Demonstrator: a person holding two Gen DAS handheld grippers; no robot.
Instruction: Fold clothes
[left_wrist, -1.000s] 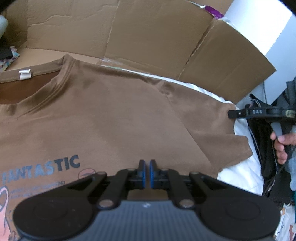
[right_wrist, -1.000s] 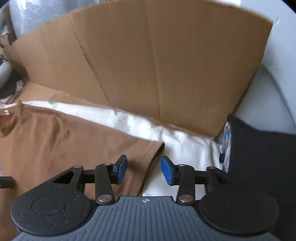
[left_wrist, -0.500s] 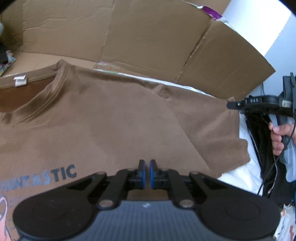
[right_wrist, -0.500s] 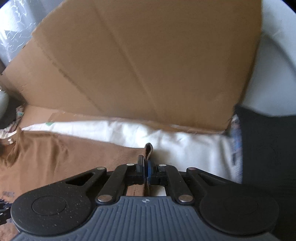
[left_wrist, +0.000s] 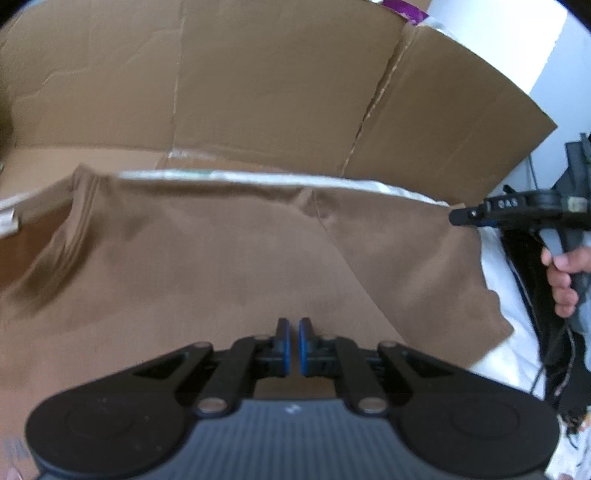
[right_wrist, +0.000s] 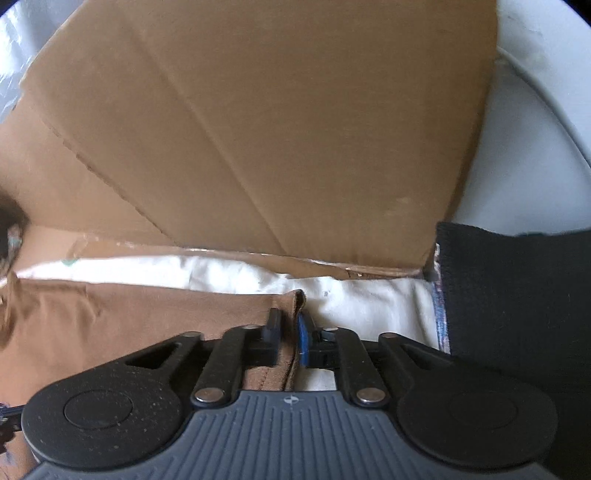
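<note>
A brown t-shirt (left_wrist: 229, 266) lies spread over a white sheet, its collar (left_wrist: 70, 236) at the left. My left gripper (left_wrist: 291, 341) is shut low over the shirt's chest. No fold of cloth shows between its fingers. My right gripper (right_wrist: 290, 332) is shut on the edge of the shirt's sleeve (right_wrist: 293, 306), and a strip of brown cloth runs down between its fingers. In the left wrist view, the right gripper (left_wrist: 458, 218) holds the sleeve's far corner slightly raised, with a hand (left_wrist: 565, 273) on its handle.
Cardboard walls (left_wrist: 277, 92) stand close behind the shirt and fill the back of both views. The white sheet (right_wrist: 369, 299) shows past the sleeve. A black cloth (right_wrist: 517, 314) lies at the right, and dark items with cables (left_wrist: 546, 332) sit by the hand.
My right gripper went from open beside the sleeve to shut on its edge, then lifted it slightly. The left gripper moved up the shirt, away from the printed text.
</note>
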